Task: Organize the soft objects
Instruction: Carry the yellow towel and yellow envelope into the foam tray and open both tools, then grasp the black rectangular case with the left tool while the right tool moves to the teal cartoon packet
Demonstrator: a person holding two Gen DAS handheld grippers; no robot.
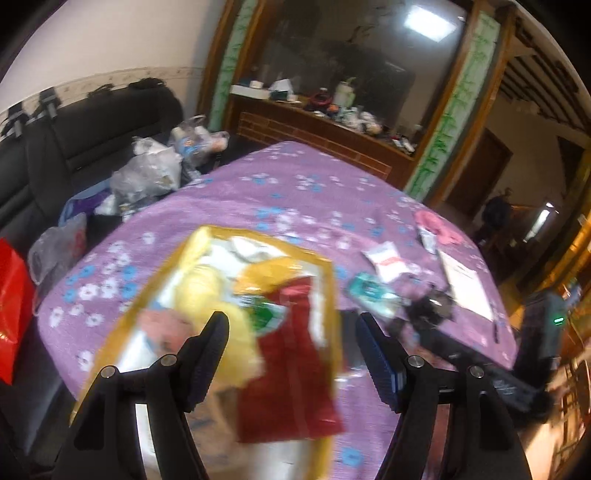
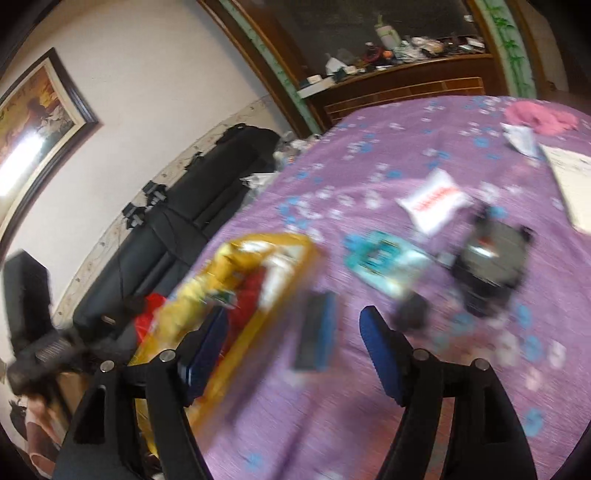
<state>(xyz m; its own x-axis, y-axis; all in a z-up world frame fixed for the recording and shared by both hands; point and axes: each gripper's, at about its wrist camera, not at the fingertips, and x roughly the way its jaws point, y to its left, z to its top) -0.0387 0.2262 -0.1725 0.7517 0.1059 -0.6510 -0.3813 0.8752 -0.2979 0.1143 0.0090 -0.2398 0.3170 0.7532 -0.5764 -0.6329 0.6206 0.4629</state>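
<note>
Purple floral worktop [image 1: 314, 192], blurred: both hand-held grippers, left [image 1: 293, 354] and right [image 2: 291, 358], spread and empty, yellow-rimmed bag [image 1: 325, 295] of soft things just ahead of left; judged between picks, next reach right-forward for white packet [image 2: 436, 203].

Dim warm indoor light, ceiling panel [image 1: 430, 20] glaring, heavy motion blur, fisheye bending, dark corners

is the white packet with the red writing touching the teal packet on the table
Apart. In the right wrist view, a strip of purple tablecloth shows plainly between the white packet and the teal packet.
</note>
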